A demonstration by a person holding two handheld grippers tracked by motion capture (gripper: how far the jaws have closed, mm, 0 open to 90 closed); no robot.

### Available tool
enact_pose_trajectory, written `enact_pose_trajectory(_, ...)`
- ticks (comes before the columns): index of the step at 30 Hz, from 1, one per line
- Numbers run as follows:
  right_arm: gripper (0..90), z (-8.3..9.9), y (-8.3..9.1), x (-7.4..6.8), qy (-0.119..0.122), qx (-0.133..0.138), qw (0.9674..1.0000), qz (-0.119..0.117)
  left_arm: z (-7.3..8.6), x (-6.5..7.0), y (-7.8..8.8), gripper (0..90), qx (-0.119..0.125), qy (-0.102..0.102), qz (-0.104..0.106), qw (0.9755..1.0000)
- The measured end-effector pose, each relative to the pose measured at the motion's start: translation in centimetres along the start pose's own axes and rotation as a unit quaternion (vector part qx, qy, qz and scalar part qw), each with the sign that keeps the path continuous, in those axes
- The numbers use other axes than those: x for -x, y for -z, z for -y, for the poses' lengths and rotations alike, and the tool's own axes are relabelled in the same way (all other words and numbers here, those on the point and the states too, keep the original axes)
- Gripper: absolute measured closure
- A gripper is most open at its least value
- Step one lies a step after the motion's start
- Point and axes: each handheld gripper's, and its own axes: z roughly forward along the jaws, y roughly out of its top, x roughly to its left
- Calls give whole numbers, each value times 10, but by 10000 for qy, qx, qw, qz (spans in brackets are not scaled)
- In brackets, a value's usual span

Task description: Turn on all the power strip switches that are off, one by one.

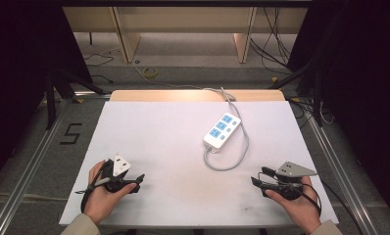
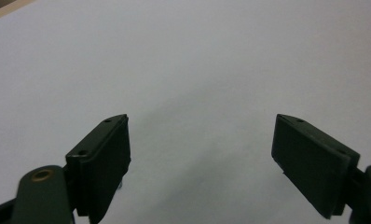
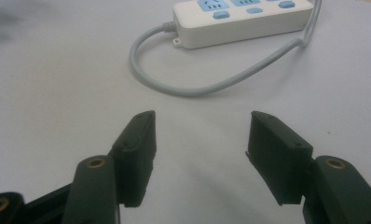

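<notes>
A white power strip (image 1: 222, 129) with blue sockets and switches lies right of the table's middle, and its grey cable (image 1: 238, 149) loops round the near end and runs off the far edge. The right gripper view has the power strip (image 3: 242, 16) at the top with the cable (image 3: 207, 86) curving ahead of the jaws. My right gripper (image 1: 257, 176) rests near the front right, open with nothing between its jaws, as my right gripper (image 3: 201, 126) also shows close up. My left gripper (image 1: 138, 182) sits at the front left, and my left gripper (image 2: 202, 126) stands open over bare white surface.
The white tabletop (image 1: 163, 142) ends at a wooden strip (image 1: 198, 95) along the far edge. Black stands and cables sit on the floor beyond the table, with wooden furniture legs (image 1: 127, 44) farther back.
</notes>
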Motion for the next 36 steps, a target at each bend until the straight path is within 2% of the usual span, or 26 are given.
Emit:
enact_pose_trajectory(8,453,-1,0,-1,56,-19,10000,18,1,0,1,199,4,-11,-5,10000)
enact_pose_trajectory(11,496,-3,0,-2,139,-19,9999,50,0,0,1,200,-3,-25,-6,10000)
enact_pose_trajectory(15,619,-6,0,-2,260,-175,9995,51,0,0,1,200,-1,-5,-10,10000)
enact_pose_trajectory(16,684,-8,-1,-2,346,-263,9990,69,0,-1,1,202,4,9,-14,10000)
enact_pose_trajectory(18,709,-9,-1,-2,377,-296,9988,43,0,-1,1,203,1,14,-11,10000)
enact_pose_trajectory(20,795,-11,-3,-2,433,-392,9983,2,0,-1,1,203,-6,3,-24,10000)
enact_pose_trajectory(21,795,-11,-3,-2,433,-392,9983,2,0,-1,1,203,-4,-2,-18,10000)
enact_pose_trajectory(24,897,-15,-5,-3,540,-428,9976,73,1,-2,1,204,-17,2,-10,10000)
enact_pose_trajectory(30,900,-21,-7,-3,557,-499,9971,129,2,-4,2,207,9,66,-42,10000)
enact_pose_trajectory(36,900,-28,-11,-3,556,-543,9969,98,1,-3,1,208,-17,31,-14,10000)
